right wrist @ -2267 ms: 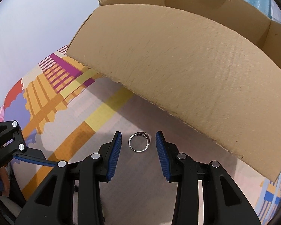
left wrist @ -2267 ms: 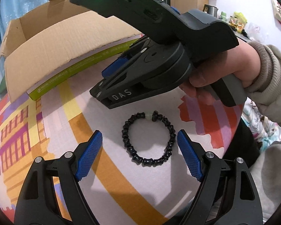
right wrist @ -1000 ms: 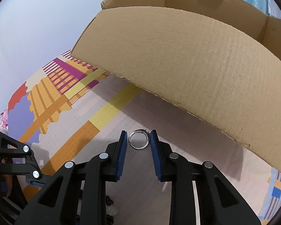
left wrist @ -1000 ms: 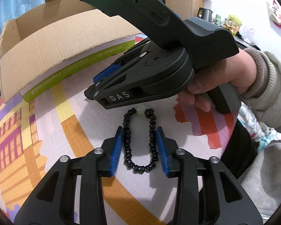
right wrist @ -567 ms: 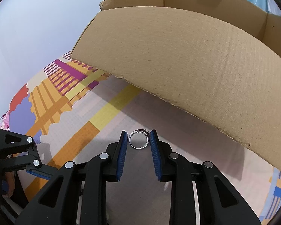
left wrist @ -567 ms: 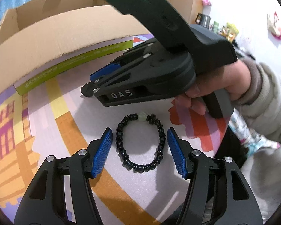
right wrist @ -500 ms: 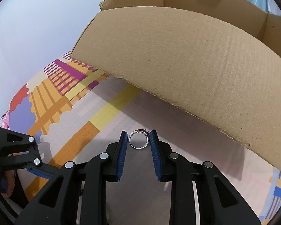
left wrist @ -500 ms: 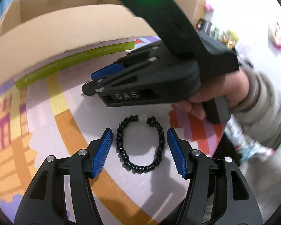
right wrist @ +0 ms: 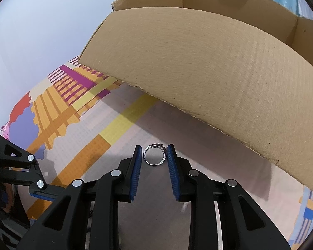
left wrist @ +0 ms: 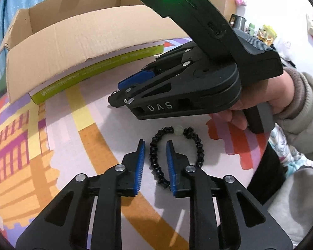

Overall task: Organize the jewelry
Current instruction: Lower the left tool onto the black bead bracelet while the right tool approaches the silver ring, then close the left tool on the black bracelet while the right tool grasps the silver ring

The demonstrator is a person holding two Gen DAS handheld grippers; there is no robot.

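- I am closing my left gripper [left wrist: 154,162] over the left strand of the black bead bracelet [left wrist: 199,145], lying on the patterned mat [left wrist: 77,125]; the pads are not yet pinching it.
- I am clamping the silver ring [right wrist: 154,154] in my right gripper [right wrist: 154,166], low on the mat beneath the cardboard box [right wrist: 198,62] flap.

White letters "DAS" stand on the black side of the right gripper [left wrist: 123,95] — far of centre. Print runs along the box's [left wrist: 77,35] green edge — too small to read.
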